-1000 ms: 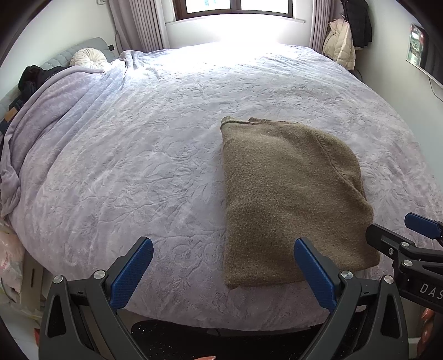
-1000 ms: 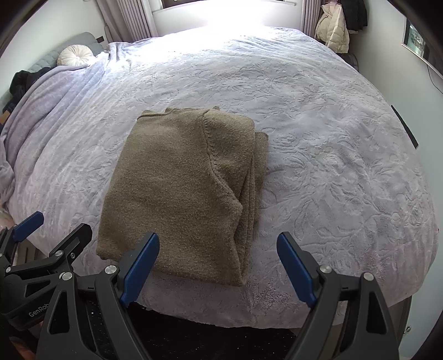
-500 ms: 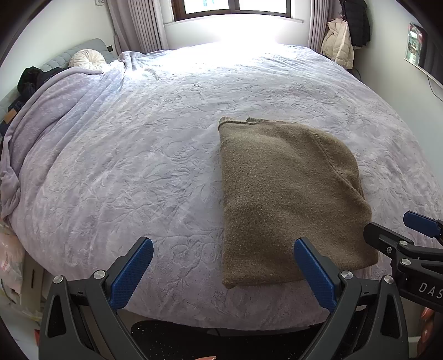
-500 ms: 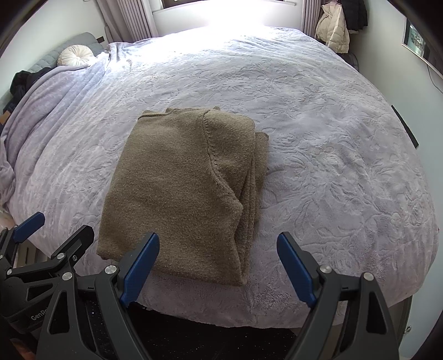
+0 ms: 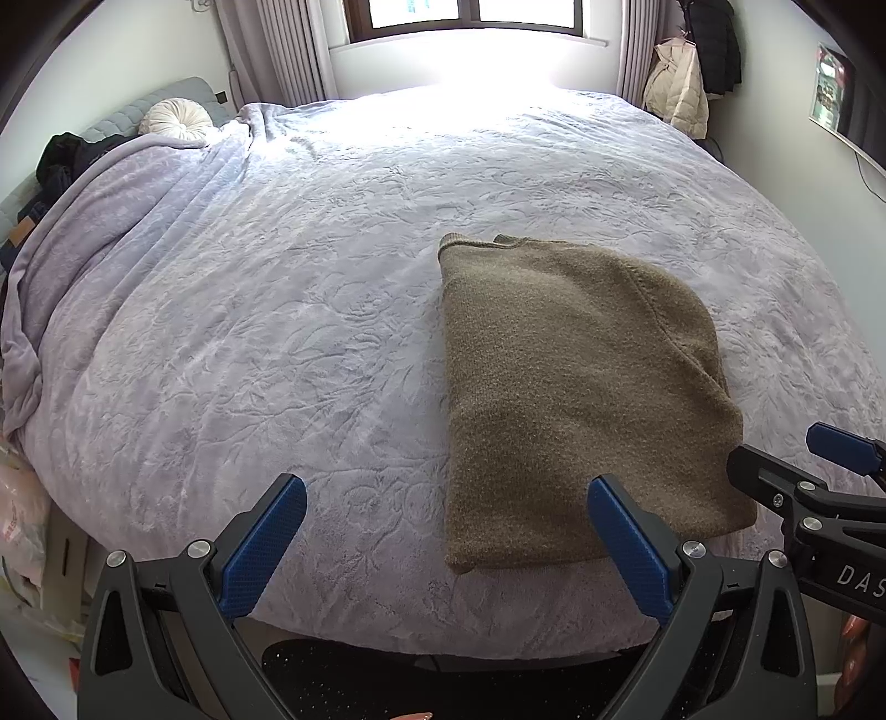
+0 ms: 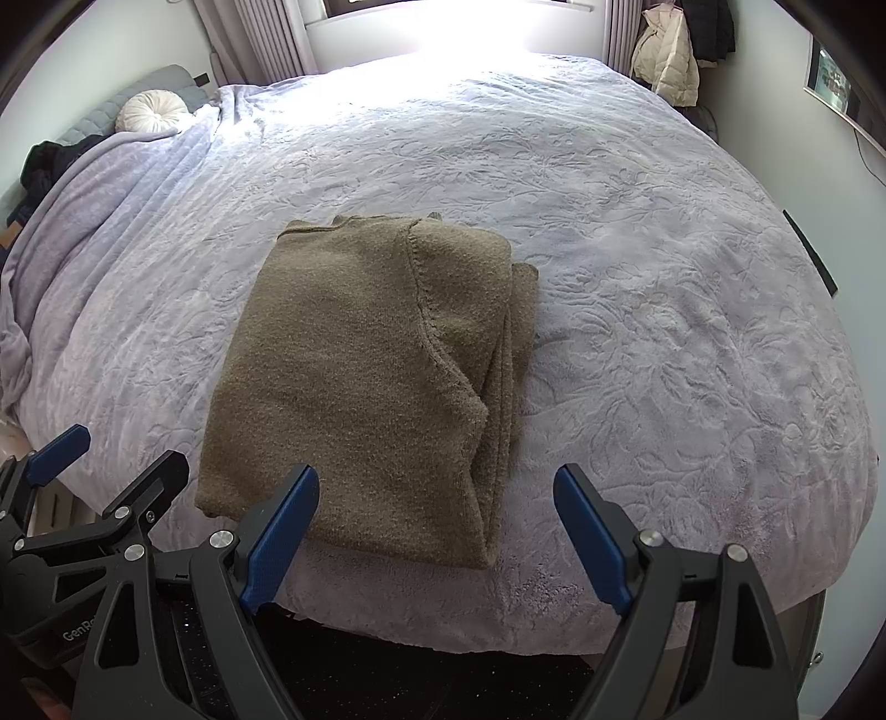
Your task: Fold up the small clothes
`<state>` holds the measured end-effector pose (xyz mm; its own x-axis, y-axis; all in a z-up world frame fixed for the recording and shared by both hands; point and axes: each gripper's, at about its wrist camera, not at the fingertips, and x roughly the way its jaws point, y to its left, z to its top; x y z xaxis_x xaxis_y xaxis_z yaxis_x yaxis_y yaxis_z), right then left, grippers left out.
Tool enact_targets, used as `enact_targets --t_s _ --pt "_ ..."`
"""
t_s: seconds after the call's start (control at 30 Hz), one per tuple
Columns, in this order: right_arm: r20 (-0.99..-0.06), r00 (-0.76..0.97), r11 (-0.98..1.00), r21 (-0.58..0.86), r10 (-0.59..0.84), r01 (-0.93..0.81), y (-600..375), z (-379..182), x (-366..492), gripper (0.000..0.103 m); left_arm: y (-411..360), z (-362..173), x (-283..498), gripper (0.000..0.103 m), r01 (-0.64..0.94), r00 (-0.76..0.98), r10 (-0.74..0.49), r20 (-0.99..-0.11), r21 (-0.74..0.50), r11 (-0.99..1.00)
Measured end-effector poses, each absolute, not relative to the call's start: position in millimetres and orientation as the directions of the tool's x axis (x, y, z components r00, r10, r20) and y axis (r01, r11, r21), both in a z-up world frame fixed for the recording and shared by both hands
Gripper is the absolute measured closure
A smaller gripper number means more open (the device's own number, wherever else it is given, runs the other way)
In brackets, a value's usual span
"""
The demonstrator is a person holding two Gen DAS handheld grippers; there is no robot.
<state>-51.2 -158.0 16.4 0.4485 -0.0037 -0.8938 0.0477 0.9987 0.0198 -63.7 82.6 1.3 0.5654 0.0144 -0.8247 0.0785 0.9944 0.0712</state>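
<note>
Sweater: your folded olive-brown knit sweater (image 6: 360, 376) lies flat on the bed, near its front edge; in the right wrist view it sits just left of centre, in the left wrist view at about 3 o'clock from centre.
Fold: a seam line runs down the top layer, and stacked edges show along the side toward 3 o'clock in the right wrist view; what lies inside the layers is hidden.
Front edge: in each view one blue finger pad overlaps the sweater's front edge, so a bit of that edge is covered.
Left gripper: your left gripper (image 5: 446, 545) hovers at 6 o'clock in its own view, fingers spread wide, nothing between the pads.
Right gripper: your right gripper (image 6: 437, 540) is likewise spread wide and pinching nothing; whether either gripper touches the fabric you cannot tell from these angles.
Bed: the lavender bedspread (image 5: 277, 332) with an embossed leaf pattern covers the bed; the fisheye bends its outline.
Cushion: a round cream cushion (image 5: 176, 117) sits at 10 o'clock by the headboard.
Dark clothes: a dark heap (image 5: 66, 160) at 9 to 10 o'clock, partly cut off by the frame.
Window: the window (image 5: 470, 16) at 12 o'clock is washed out by glare.
Coats: a pale coat (image 5: 678, 91) hangs at 1 o'clock, a darker one beside it hard to make out.
</note>
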Motion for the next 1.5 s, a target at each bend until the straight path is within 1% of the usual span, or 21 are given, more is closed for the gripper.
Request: enact_targets --t_s 1.3,1.5 --pt "-0.894 0.448 0.998 0.018 -0.007 0.052 -155.4 18.1 -53.7 0.014 82.6 -5.9 -67.4 0.001 0.089 0.57 0.024 -0.821 0.091 0.992" --pt "-0.894 0.447 0.998 0.019 -0.006 0.052 -155.5 17.8 -53.5 0.014 84.6 -2.9 -69.1 0.001 0.084 0.595 0.027 -0.803 0.096 0.992"
